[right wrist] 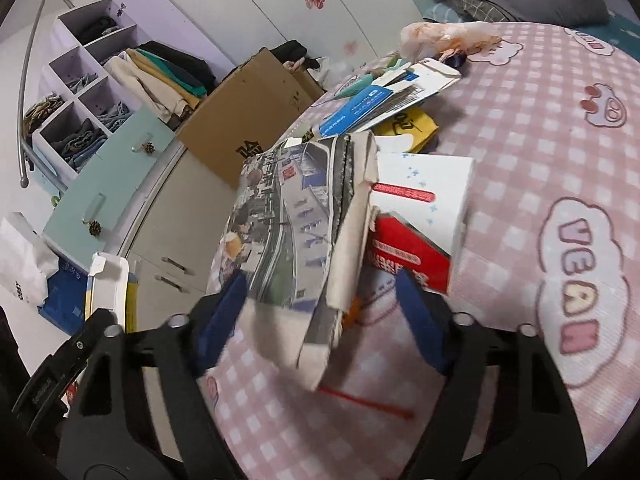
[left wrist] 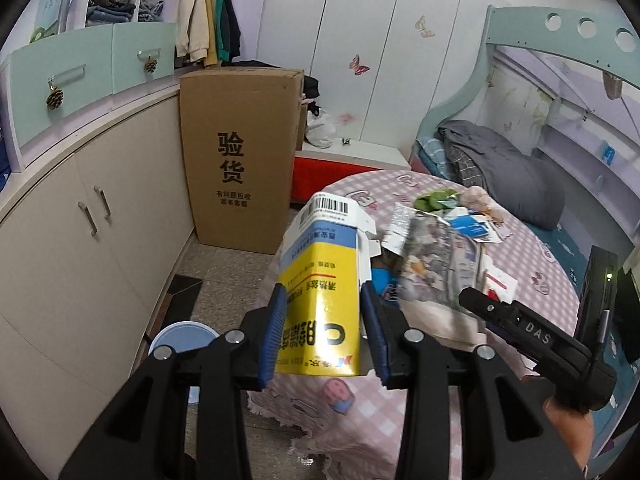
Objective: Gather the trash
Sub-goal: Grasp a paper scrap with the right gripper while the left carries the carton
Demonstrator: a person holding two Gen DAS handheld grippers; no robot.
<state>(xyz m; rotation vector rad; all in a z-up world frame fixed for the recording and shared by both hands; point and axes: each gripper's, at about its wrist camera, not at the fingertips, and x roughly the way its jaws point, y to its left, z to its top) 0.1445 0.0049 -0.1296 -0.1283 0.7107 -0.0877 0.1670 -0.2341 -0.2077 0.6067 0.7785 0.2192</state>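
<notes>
Centrally, a yellow carton (left wrist: 320,300) sits clamped between the left gripper (left wrist: 324,330) pads above the table edge. Right gripper (right wrist: 320,308), jaws part-open, brackets a folded newspaper (right wrist: 296,220) on the pink checked tablecloth (right wrist: 540,140); contact unclear. Blue bin (left wrist: 182,334) lower left.

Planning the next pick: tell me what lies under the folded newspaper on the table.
Under the folded newspaper a red-and-white cardboard box pokes out on the pink checked tablecloth. Whatever else lies beneath the paper is covered.
</notes>
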